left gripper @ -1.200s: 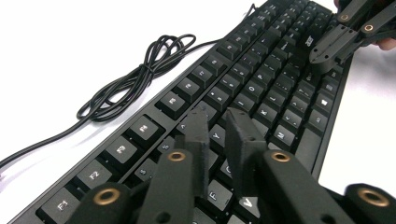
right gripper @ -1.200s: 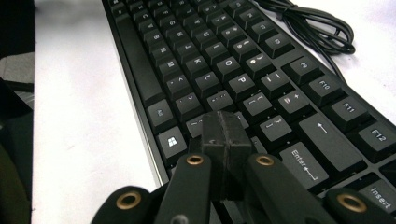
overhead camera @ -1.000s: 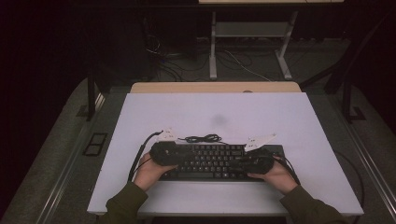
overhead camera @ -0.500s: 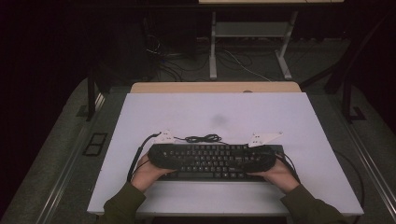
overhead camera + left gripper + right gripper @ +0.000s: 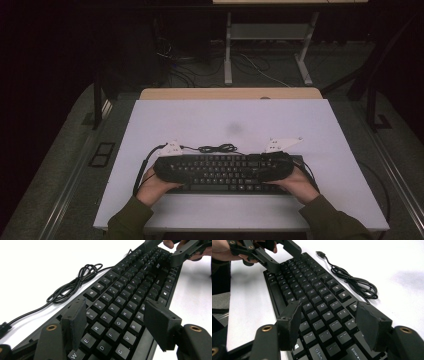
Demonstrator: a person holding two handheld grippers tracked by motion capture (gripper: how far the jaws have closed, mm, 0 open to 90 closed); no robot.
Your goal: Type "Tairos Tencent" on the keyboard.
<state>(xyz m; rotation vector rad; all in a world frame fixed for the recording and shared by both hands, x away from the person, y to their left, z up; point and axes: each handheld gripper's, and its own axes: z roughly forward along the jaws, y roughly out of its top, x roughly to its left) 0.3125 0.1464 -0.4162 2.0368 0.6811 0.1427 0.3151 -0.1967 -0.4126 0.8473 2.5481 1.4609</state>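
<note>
A black keyboard lies flat on the white desk, close to the near edge and roughly centred, its long side running across in front of the person. Its black cable sits in a loose coil on the desk just behind the back edge of the keyboard, the plug end lying free on the white surface. The left tongs hover over the left end of the keyboard and the right tongs over the right end, each held in a hand that comes in from the near side in an olive-green sleeve. Both pairs of tongs have just been opening: in the left gripper view the two pads stand apart on either side of the key rows with the keys in between and no pressure on the case, and the right gripper view shows the same at the other end. Neither pair is holding anything; the keyboard rests on the desk by itself.
</note>
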